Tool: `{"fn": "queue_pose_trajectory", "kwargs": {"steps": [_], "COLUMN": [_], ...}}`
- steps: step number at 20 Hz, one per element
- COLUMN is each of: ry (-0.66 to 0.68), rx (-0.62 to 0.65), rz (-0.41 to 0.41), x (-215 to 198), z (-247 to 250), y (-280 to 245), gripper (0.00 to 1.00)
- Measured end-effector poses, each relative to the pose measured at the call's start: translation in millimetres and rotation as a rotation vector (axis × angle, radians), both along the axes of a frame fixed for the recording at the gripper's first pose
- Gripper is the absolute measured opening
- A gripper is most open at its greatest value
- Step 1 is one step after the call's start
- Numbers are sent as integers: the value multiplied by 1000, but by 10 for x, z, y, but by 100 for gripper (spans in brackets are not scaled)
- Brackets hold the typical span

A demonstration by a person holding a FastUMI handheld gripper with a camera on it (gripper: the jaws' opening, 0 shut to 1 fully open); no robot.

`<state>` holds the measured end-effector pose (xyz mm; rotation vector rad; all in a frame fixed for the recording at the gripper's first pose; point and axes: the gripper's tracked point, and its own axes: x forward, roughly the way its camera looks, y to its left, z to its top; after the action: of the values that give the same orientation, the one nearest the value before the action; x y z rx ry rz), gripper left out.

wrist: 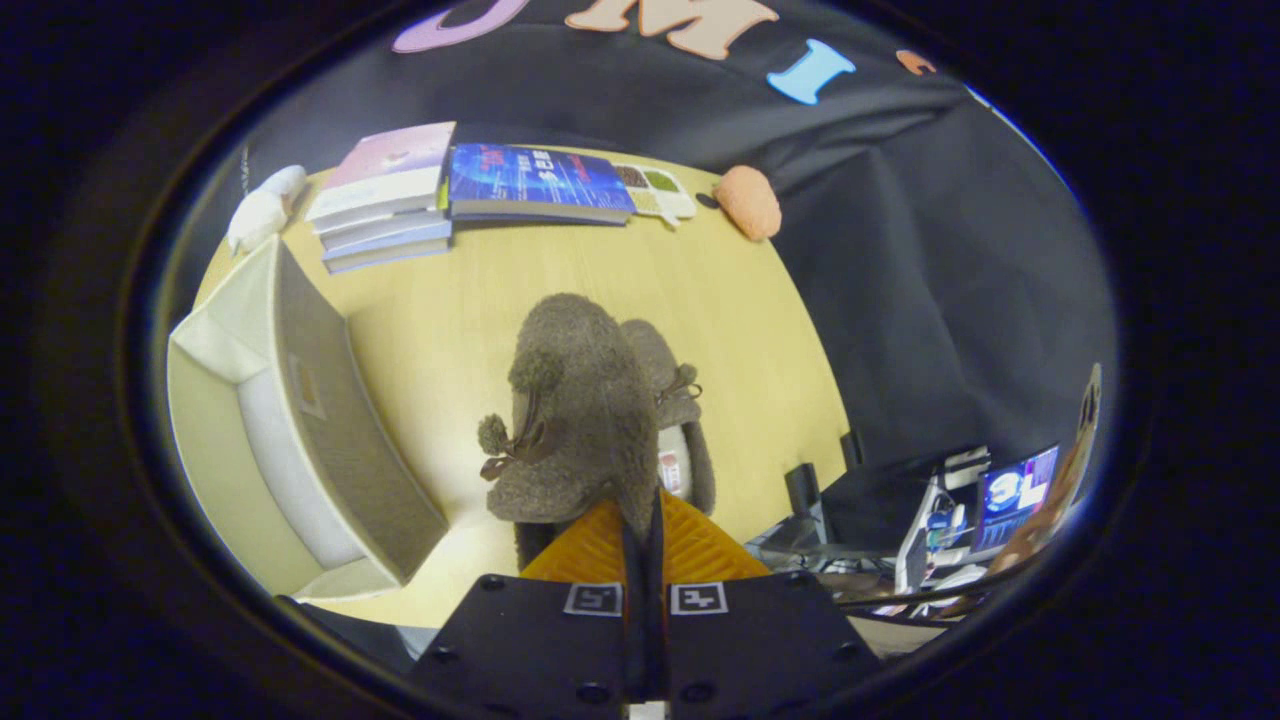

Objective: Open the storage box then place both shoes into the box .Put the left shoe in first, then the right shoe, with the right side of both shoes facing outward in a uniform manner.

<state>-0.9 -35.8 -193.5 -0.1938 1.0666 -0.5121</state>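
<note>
Gripper (640, 520) fingers pressed nearly together, clamped on the near slipper's (580, 410) fuzzy heel edge.

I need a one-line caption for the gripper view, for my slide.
Gripper shut on a fuzzy slipper, lifted beside the open storage box.
</note>
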Motion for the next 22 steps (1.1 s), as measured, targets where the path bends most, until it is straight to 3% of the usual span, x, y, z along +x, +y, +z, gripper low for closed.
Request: {"fn": "queue_pose_trajectory", "kwargs": {"steps": [6,10,16,22], "ry": [-118,-152,-97,10], "rx": [22,91,186,170], "rz": [120,216,297,338], "x": [166,301,402,452], "z": [577,662,298,-163], "y": [733,1449,2240,2527], "gripper": [4,4,4,4]}}
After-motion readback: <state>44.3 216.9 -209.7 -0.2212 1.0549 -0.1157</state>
